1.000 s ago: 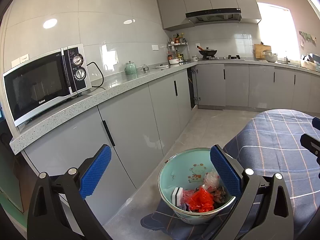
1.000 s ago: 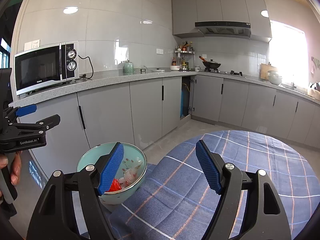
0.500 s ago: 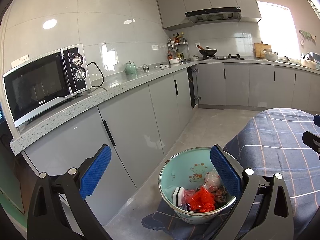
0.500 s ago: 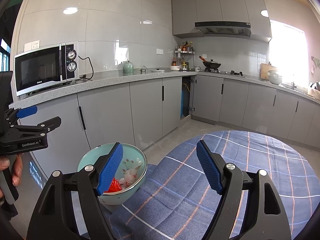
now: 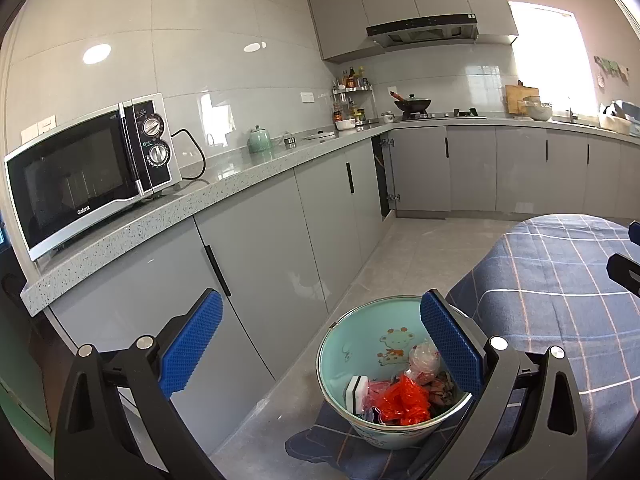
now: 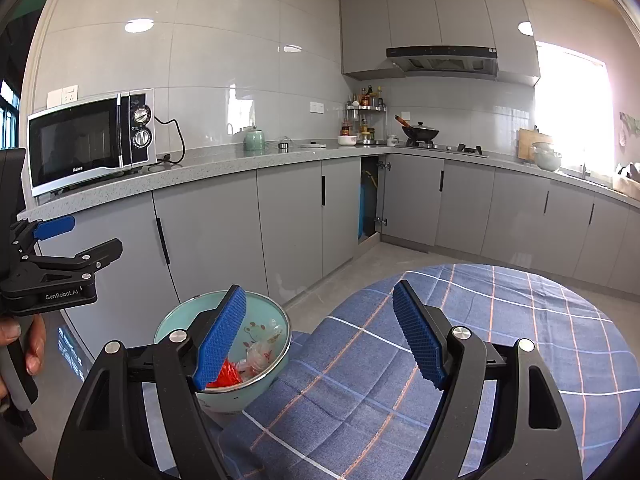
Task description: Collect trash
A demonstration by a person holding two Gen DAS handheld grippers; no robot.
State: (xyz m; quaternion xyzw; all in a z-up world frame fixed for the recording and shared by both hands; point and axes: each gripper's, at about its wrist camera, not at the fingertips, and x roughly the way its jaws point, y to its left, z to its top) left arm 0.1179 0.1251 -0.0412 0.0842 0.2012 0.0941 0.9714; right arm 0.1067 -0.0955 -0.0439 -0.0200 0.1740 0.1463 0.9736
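A light-green bowl (image 5: pixel 360 344) with a cartoon print stands at the left edge of a table under a blue checked cloth (image 5: pixel 560 292). It holds trash: a red plastic wrapper (image 5: pixel 404 402), a clear crumpled wrapper (image 5: pixel 424 362), a white-and-black sponge (image 5: pixel 354 394) and dark scraps. My left gripper (image 5: pixel 320 340) is open and empty, above and just left of the bowl. My right gripper (image 6: pixel 320 336) is open and empty over the cloth (image 6: pixel 480 320), right of the bowl (image 6: pixel 264 320). The left gripper also shows in the right wrist view (image 6: pixel 76 244).
A grey kitchen counter (image 5: pixel 240 180) with cabinets runs along the wall at left and back. It carries a microwave (image 5: pixel 88 168), a green jar (image 5: pixel 260 140) and a stove with a wok (image 5: pixel 412 104). Grey floor (image 5: pixel 420 248) lies between table and cabinets.
Almost nothing differs. Both grippers stay open and drift very slightly; the bowl and its trash stay put.
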